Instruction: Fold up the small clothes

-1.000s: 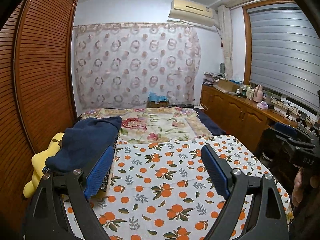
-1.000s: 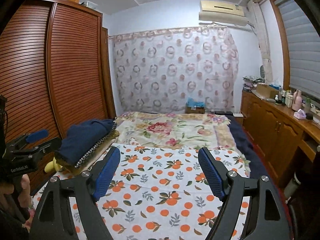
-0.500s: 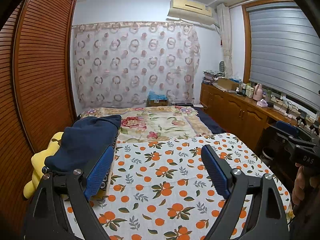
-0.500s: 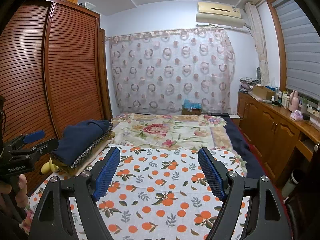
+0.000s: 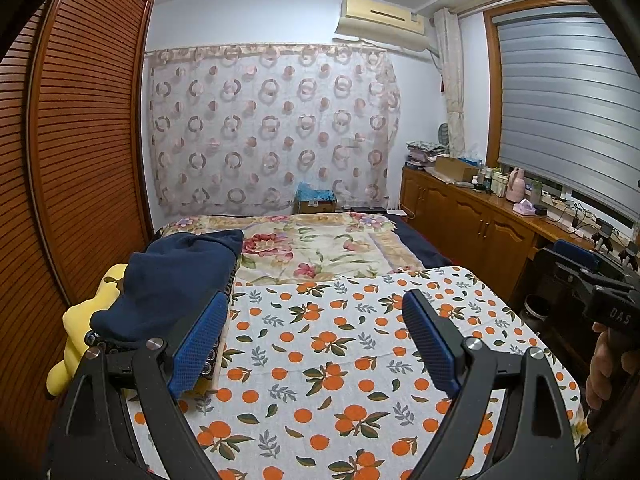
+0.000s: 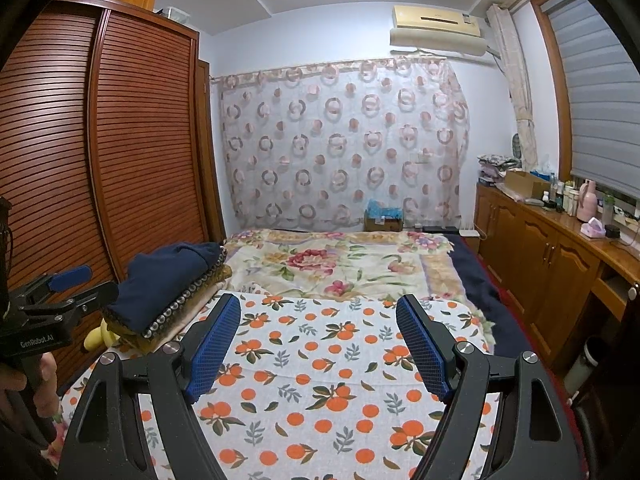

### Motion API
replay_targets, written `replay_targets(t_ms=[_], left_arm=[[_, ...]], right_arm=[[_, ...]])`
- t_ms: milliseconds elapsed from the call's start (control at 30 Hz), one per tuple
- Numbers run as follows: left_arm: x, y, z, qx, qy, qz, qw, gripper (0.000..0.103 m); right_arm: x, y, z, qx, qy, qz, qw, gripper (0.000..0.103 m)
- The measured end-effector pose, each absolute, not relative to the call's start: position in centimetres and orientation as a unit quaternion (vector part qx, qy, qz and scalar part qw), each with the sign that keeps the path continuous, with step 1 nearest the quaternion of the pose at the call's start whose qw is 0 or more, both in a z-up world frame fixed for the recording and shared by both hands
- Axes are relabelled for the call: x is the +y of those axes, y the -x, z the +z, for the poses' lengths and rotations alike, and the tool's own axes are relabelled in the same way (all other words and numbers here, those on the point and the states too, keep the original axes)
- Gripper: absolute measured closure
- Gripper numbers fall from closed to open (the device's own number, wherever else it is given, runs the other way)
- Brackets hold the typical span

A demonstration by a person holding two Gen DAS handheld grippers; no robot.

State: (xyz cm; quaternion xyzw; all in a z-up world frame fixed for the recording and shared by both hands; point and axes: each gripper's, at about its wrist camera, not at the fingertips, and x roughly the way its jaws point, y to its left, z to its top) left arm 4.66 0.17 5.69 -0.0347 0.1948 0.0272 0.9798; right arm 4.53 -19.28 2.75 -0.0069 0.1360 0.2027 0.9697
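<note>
You are holding both the left gripper (image 5: 312, 340) and the right gripper (image 6: 318, 346) wide open and empty above the orange-print sheet (image 5: 340, 344). The navy garment (image 5: 172, 280) is lying bunched on the stack at the bed's left edge, so a shallow pinch risks dragging the patterned layers beneath.

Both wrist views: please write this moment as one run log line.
left gripper: open, empty | right gripper: open, empty | navy garment: piled at bed's left edge, untouched | orange-print sheet: no garment laid out | folding: not begun
</note>
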Motion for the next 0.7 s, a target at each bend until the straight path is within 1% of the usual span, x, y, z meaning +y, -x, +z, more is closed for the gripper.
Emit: replay_targets(t_ms=[700], left_arm=[[0.14, -4.60, 5.58, 0.193, 0.034, 0.027, 0.980, 0.014]], right_arm=[[-19.90, -5.36, 2.47, 0.136, 0.010, 0.206, 0.969, 0.021]])
